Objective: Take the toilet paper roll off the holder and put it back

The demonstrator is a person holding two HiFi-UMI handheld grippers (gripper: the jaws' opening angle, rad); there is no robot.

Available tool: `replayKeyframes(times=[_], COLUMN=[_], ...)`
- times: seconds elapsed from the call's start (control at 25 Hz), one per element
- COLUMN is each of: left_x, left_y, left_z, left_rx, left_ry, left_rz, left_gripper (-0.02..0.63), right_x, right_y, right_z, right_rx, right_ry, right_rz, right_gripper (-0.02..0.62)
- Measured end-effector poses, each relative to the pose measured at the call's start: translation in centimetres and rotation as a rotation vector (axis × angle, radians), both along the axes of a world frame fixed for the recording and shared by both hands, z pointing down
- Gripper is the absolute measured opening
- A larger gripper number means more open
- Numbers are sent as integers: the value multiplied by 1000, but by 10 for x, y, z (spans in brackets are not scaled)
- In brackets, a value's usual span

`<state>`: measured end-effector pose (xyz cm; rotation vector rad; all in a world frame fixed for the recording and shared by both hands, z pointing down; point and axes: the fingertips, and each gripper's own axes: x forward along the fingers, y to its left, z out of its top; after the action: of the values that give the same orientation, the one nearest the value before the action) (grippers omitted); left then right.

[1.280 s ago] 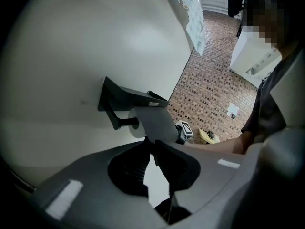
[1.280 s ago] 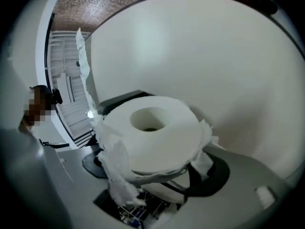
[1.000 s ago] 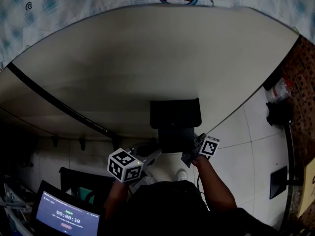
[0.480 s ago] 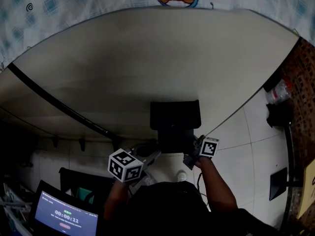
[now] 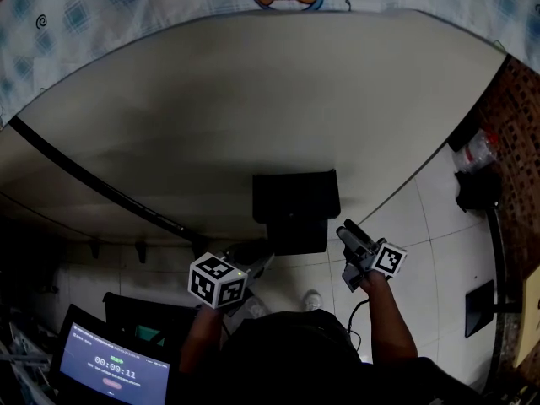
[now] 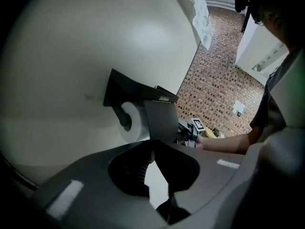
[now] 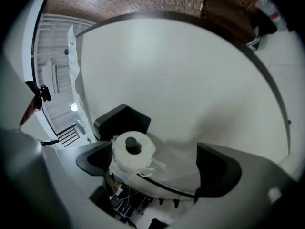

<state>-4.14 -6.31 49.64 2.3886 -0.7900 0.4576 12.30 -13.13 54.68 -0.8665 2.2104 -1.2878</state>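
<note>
Left hand-held gripper (image 6: 152, 144): jaws pressed together, empty.

Toilet paper roll (image 7: 133, 149): soft, white and cylindrical. It is seated on the peg of the matte black holder (image 7: 121, 120), with a ragged tail hanging loose.

Right hand-held gripper (image 7: 156, 152): jaws opening wide, roll ahead at ten o'clock, unpinched.

Risk: the tail could snag a jaw and unspool.

1. Apparently a home interior with a bathroom-style corner.
2. Black toilet paper holder (image 5: 295, 197) carrying a roll (image 7: 133, 151), mounted on a plain white wall (image 5: 253, 99).
3. White tiled floor (image 5: 422, 226) below, a brick-patterned surface (image 6: 214, 80) beyond, cartoon-print cloth (image 5: 126, 7) overhead.
4. Laptop (image 5: 110, 365) showing a timer, low beside the wall.
</note>
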Motion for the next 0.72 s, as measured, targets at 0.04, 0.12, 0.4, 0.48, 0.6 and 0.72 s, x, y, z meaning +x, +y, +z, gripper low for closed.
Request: replayKeyframes(times=[0.04,0.12,0.4,0.48,0.6,0.72], left_x=[0,-1,-4,-6,-8,-11], left_y=[-1,-4,-22,-31,-39,-40], left_z=[1,3,16,19,22,23], left_rx=[-1,5,105,134,166,180], left_ry=[-11,-44,-189,-219,-249,-254], left_rz=[1,-4,-13,-35,-69,-92], left_gripper=[43,44,52,54,55,58], right_x=[8,22,36,33,23,9], right_y=[0,2,4,4,11,24], right_z=[0,2,-20,-33,-54,-78], right_rx=[-8,-11,74,118,191,297], right_ry=[10,66,189,209,290,428], right_rz=[39,99,211,213,196,186], right_gripper=[538,537,412,397,374,308])
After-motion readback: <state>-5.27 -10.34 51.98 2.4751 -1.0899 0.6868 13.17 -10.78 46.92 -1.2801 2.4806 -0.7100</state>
